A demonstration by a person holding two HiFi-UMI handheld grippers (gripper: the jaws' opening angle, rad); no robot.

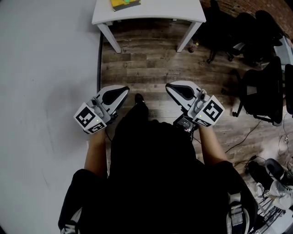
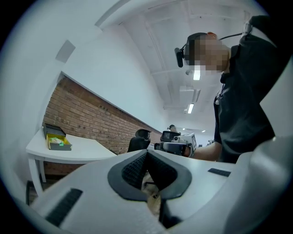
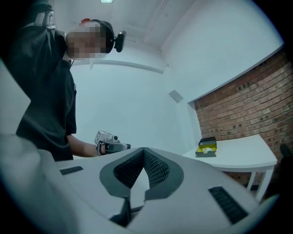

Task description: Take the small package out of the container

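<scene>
A dark container (image 1: pixel 124 4) with a yellow inside stands on the white table (image 1: pixel 151 11) at the top of the head view. It also shows in the left gripper view, container (image 2: pixel 57 138), and in the right gripper view, container (image 3: pixel 207 147). Something small and green-white, the package (image 2: pixel 59 143), lies inside it. Both grippers are held at waist height, well short of the table and tilted upward. My left gripper (image 1: pixel 122 90) is shut with nothing in it, its pads meeting at the tip (image 2: pixel 147 153). My right gripper (image 1: pixel 172 87) is likewise shut and empty (image 3: pixel 143 151).
Wooden floor lies between me and the table. Black office chairs (image 1: pixel 261 87) stand to the right, with cables and clutter (image 1: pixel 274 183) on the floor at lower right. A white wall (image 1: pixel 46 68) runs along the left and a brick wall (image 2: pixel 91 119) stands behind the table.
</scene>
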